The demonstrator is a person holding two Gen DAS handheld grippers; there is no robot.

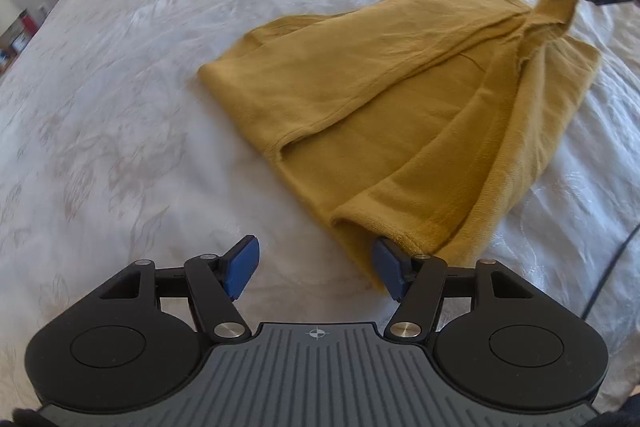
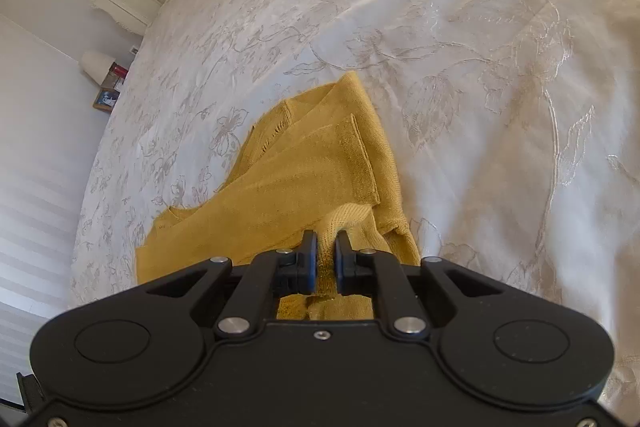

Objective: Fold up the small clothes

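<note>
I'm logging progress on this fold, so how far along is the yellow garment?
Partly done: the yellow garment lies on the bedspread with one side already folded over its middle. In hand: the right tongs are shut on a raised corner, while the left tongs are open at the near hem. Left: laying that corner down and the final folds.

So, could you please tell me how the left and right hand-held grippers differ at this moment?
The left hand-held gripper is open, its blue pads spread wide; the right hand-held gripper is shut on a corner of the mustard garment. The left sits low at the garment's near edge, holding nothing; the right lifts its corner off the bedspread. Both are black with blue pads.
</note>
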